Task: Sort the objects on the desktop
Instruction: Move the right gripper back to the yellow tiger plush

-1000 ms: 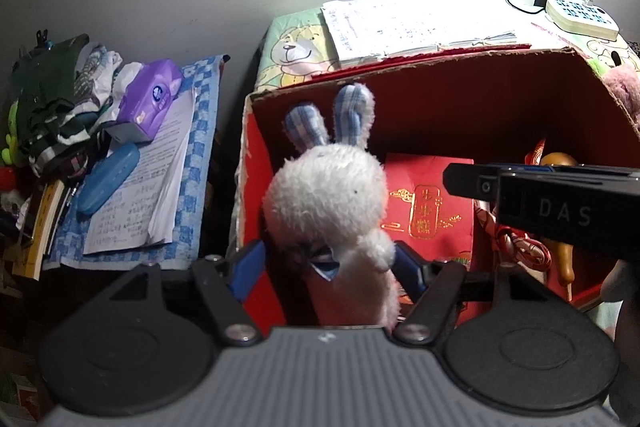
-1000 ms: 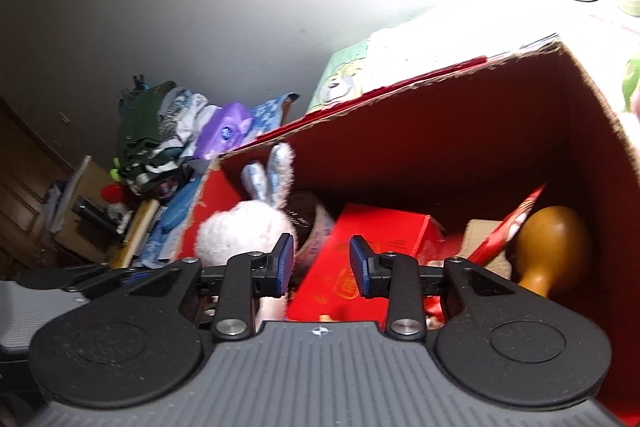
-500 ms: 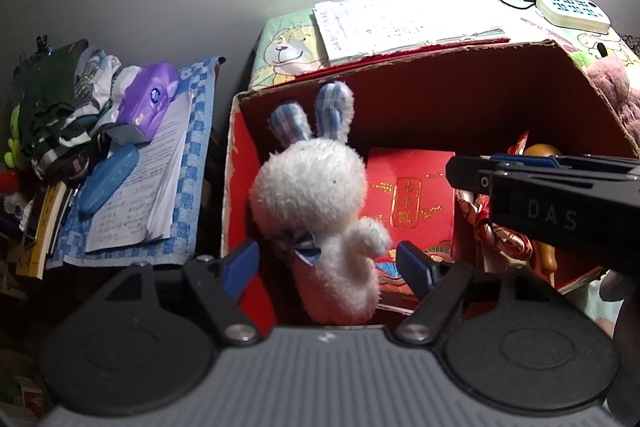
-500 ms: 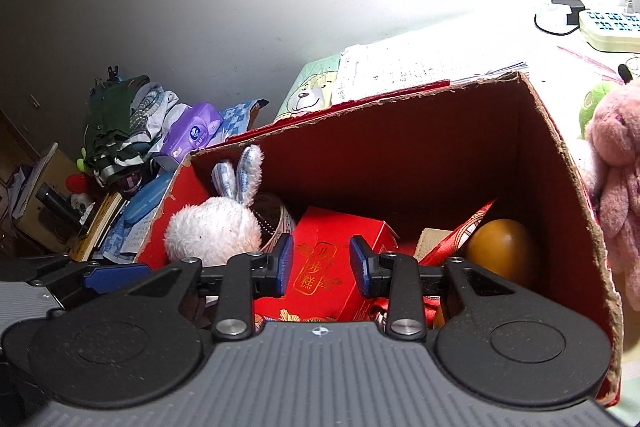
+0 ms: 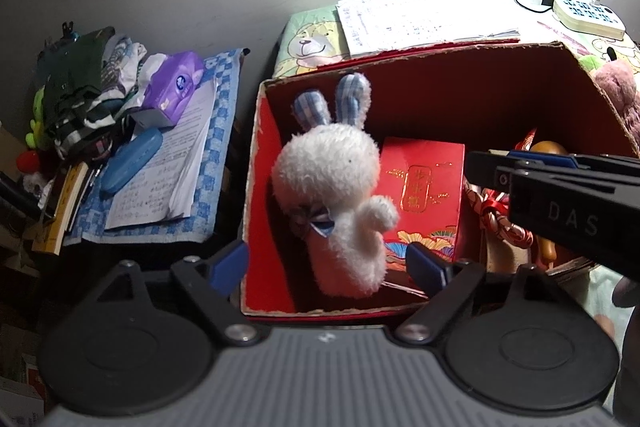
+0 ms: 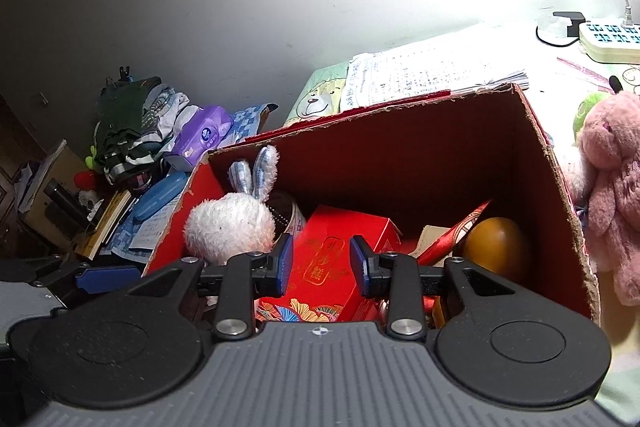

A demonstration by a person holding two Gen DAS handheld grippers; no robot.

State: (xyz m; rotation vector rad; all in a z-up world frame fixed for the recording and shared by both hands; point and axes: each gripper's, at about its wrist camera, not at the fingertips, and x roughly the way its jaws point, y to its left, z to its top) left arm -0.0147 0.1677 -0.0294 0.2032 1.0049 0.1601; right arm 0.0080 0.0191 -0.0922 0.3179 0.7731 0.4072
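You are at a messy desk by a grey wall, under a bright lamp. Your left gripper (image 5: 326, 263) has just been opening; its jaws are wide and touch nothing. The white bunny (image 5: 336, 203) now stands in the red box (image 5: 256, 187), by its left wall. Lift straight out. Your right gripper (image 6: 320, 269) is half open, empty.

Cardboard box (image 5: 256, 187), red-lined: white plush rabbit (image 5: 336, 195) upright at its left wall; red gift box (image 5: 424, 195) beside rabbit; left gripper (image 5: 328, 263) just been opening, fingers (image 5: 228, 261) clear of rabbit.
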